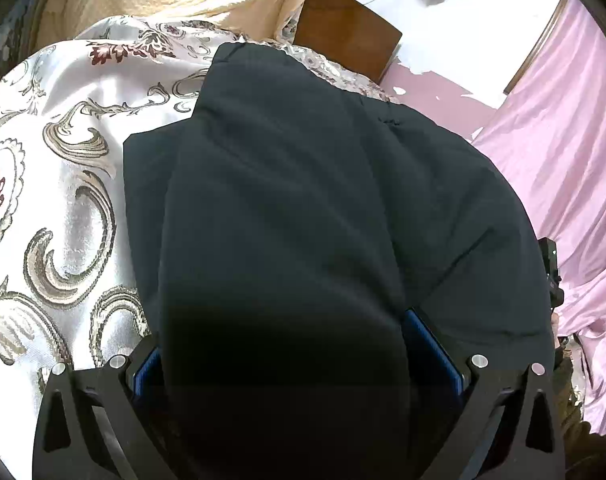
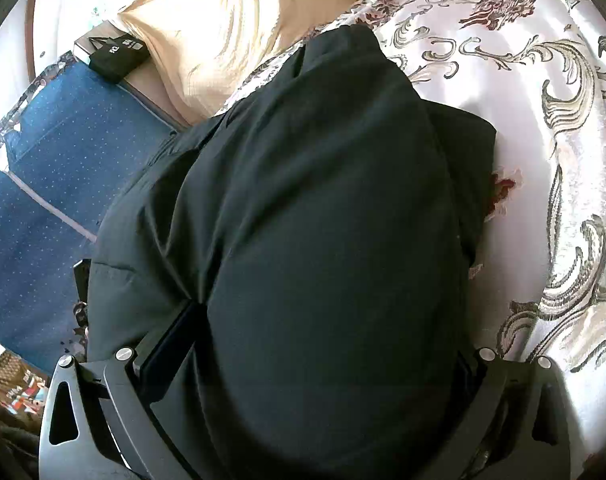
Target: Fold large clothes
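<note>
Left gripper (image 1: 291, 360) and right gripper (image 2: 303, 360) each clamp thick folds of a dark garment (image 1: 303, 200) above a patterned bedspread (image 1: 63, 160).

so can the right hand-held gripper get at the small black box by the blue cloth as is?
Probably not: the right hand-held gripper is full of dark garment. The black box lies uncovered, far left.
</note>
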A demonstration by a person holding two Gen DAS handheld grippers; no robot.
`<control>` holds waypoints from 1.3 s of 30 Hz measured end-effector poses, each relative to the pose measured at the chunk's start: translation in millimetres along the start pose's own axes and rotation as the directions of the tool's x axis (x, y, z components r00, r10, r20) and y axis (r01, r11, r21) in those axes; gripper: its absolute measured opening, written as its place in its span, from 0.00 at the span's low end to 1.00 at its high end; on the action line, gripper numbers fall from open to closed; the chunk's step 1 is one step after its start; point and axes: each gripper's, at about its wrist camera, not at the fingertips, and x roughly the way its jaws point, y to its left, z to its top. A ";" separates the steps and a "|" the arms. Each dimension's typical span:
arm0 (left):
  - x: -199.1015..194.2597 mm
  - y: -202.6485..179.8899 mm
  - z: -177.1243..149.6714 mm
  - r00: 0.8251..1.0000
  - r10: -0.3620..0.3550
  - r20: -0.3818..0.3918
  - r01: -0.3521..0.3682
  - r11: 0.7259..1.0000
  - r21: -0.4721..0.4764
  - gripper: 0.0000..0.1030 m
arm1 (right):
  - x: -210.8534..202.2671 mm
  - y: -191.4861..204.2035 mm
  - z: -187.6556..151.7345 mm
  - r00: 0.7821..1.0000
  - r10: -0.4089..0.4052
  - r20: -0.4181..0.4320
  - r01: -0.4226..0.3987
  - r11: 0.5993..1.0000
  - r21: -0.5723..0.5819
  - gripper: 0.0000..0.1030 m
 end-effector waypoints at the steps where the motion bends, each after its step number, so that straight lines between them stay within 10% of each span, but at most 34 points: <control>1: 0.5 -0.9 0.4 1.000 0.004 -0.001 -0.004 1.000 0.002 1.00 | -0.5 -0.1 -0.7 1.000 -0.001 0.003 0.001 1.000 -0.001 0.99; 33: -5.3 -12.6 2.1 0.997 0.068 -0.019 -0.068 0.997 0.040 0.99 | -16.3 1.0 -15.6 0.995 -0.067 0.068 0.067 0.998 -0.006 0.99; 39: -16.2 -19.0 2.9 0.996 0.089 -0.011 -0.088 0.995 0.049 0.72 | -18.1 29.9 -17.1 0.967 -0.248 0.062 0.250 0.967 -0.041 0.93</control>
